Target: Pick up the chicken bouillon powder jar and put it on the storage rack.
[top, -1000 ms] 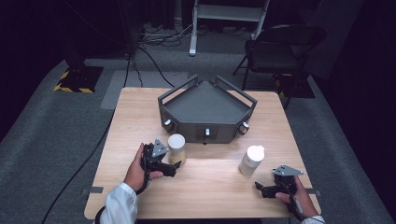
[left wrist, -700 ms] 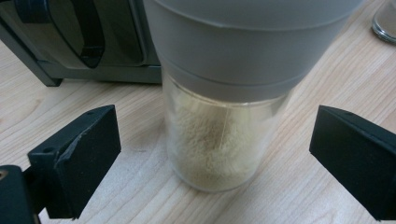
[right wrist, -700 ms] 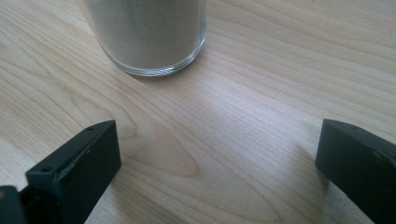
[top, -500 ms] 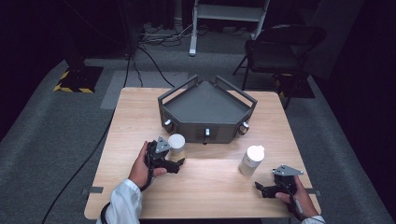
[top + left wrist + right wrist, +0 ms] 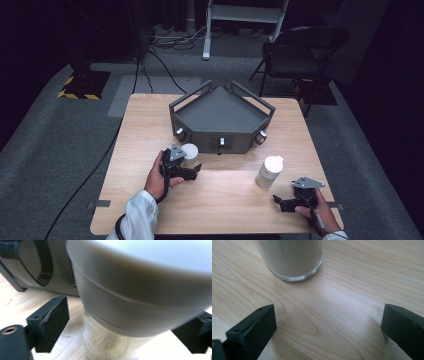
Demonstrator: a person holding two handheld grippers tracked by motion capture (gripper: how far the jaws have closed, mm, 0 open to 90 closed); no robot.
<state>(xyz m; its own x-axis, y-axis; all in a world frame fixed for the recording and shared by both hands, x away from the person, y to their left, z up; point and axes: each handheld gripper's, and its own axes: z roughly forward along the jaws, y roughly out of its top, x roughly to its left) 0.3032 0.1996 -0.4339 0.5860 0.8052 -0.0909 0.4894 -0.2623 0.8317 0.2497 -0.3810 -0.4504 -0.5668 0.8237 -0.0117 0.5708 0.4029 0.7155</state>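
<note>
We worked at a pale wooden table (image 5: 150,115), and most of its near half lay bare, with open wood between our two hands and along the front edge. Our left gripper (image 5: 192,169) sat left of the middle, well in from the table's left edge, with its jaws around a white-capped jar (image 5: 189,152) that stood upright just in front of the dark grey tray (image 5: 220,107). In the left gripper view the jar (image 5: 140,297) loomed between the two black jaws; those jaws had just been closing with the jar between them, yet the left one stood off the glass with a strip of wood showing, and the right pad was hidden under the cap's rim, so we could not tell whether it touched. The jar's clear lower part looked pale and grainy inside, though it was too blurred to say what it held. The tray took up the far middle of the table, close to the far edge, its flat floor bare within raised rails. Our right gripper (image 5: 285,203) rested near the front right corner, close to the table's right edge, jaws apart with nothing between them. A second jar (image 5: 269,171), also white-capped and upright, stood just beyond it; in the right gripper view its glass base (image 5: 292,258) showed a fine grey powder filling it, well ahead of the spread jaws
</note>
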